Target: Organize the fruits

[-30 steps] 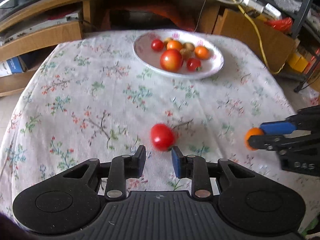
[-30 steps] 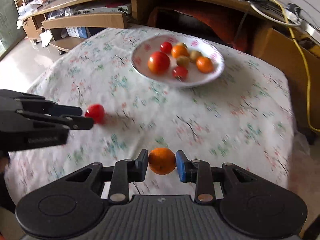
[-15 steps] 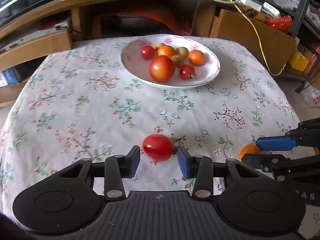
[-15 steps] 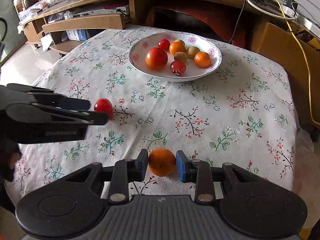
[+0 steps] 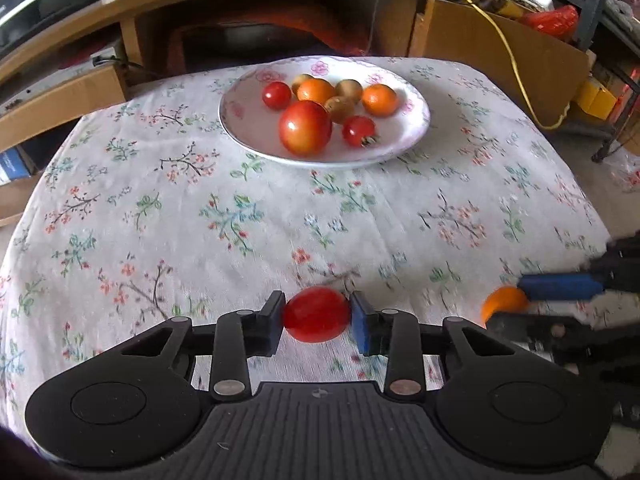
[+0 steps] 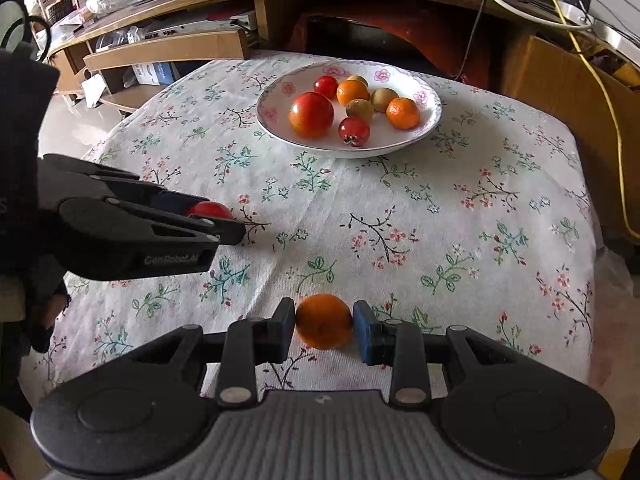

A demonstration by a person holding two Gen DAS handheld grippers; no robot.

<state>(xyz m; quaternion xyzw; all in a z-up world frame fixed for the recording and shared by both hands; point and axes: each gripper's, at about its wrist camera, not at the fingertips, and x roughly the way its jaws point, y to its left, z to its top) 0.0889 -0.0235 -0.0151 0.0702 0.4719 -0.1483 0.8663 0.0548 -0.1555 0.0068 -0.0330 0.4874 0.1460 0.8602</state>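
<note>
Flowery tablecloth (image 5: 168, 208), cluttered desk behind. The red tomato (image 5: 317, 314) is sitting between the left gripper (image 5: 316, 318) pads as its jaws are closing, low over the cloth. Right gripper (image 6: 324, 322) is pinching 1 orange (image 6: 324, 321). I'd squeeze gently, lift straight, then carry both to the plate (image 5: 416, 124).

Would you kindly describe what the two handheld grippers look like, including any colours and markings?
Both the left gripper and right gripper are matte black plastic, with a ribbed grey deck flanked by two round black discs, silver rivets on the finger links and blue pads inside the fingertips. Seen from the side, the left gripper carries white "GenRobot.AI" lettering. No cables show on either.
</note>
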